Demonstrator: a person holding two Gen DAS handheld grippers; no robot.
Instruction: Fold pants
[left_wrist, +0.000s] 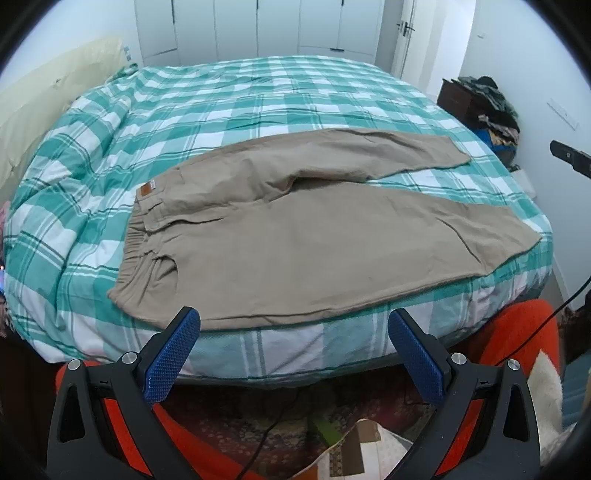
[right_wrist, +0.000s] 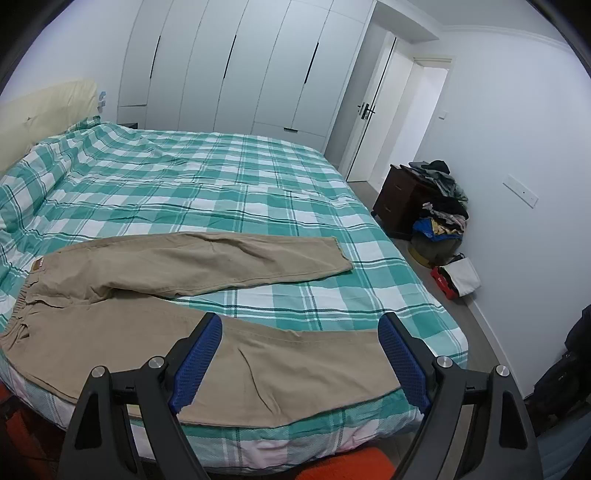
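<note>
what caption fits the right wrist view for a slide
Open right gripper above the near leg of tan corduroy pants spread flat on a green-and-white plaid bed.

Home bedroom; large bed with teal-and-white checked cover; cream padded headboard at far left; white floor-to-ceiling wardrobe doors along back wall; white room door with dark handle; dark wooden nightstand heaped with clothes by right wall.
</note>
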